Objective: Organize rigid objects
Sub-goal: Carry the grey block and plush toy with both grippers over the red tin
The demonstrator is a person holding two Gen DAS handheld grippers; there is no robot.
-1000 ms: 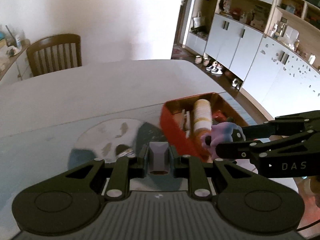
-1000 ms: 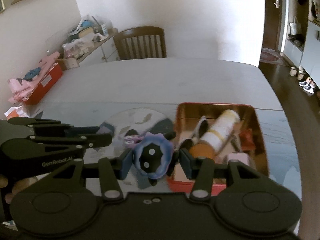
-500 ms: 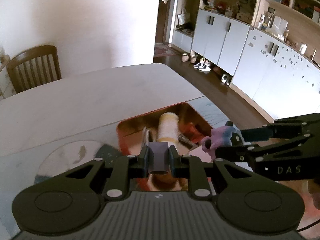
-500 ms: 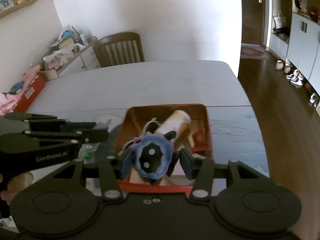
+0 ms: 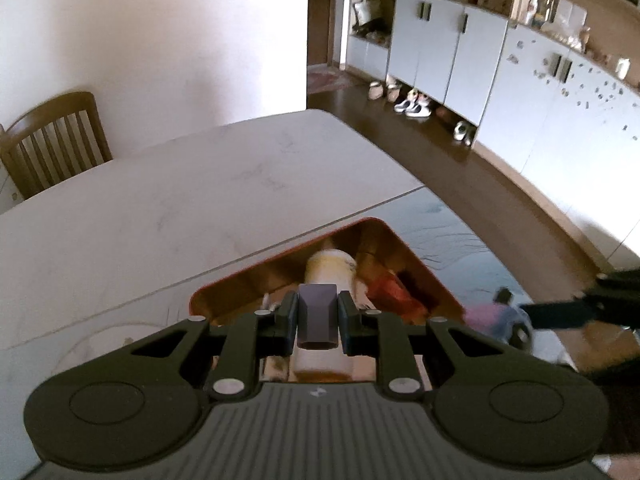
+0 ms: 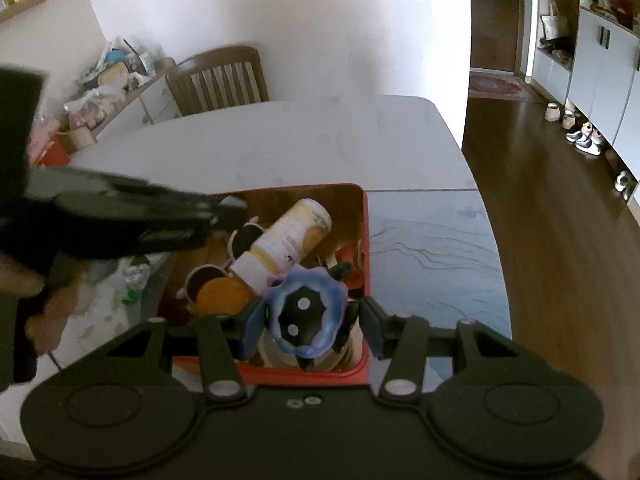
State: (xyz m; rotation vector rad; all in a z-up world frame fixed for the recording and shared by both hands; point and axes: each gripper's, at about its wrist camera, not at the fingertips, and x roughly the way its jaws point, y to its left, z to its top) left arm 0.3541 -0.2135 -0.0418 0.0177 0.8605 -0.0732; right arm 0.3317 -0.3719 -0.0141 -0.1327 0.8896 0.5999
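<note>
Left gripper (image 5: pixel 318 320) fingers clamped on small dark block (image 5: pixel 317 316), rigid and light. Right gripper (image 6: pixel 306 318) fingers pinching blue-purple toy (image 6: pixel 306 314) mid-body; hard, probably slippery, above red bin (image 6: pixel 366 240).

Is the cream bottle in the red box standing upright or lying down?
Lying down: the cream bottle rests on its side inside the red box, leaning across other items.

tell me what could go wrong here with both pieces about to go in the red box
The red box is already crowded: a bottle lies across it beside sunglasses and an orange ball, so the blue toy in the right hand-held gripper may perch on top or roll out. The left hand-held gripper, clamping a small dark block, reaches over the same box, so the two could collide.
</note>
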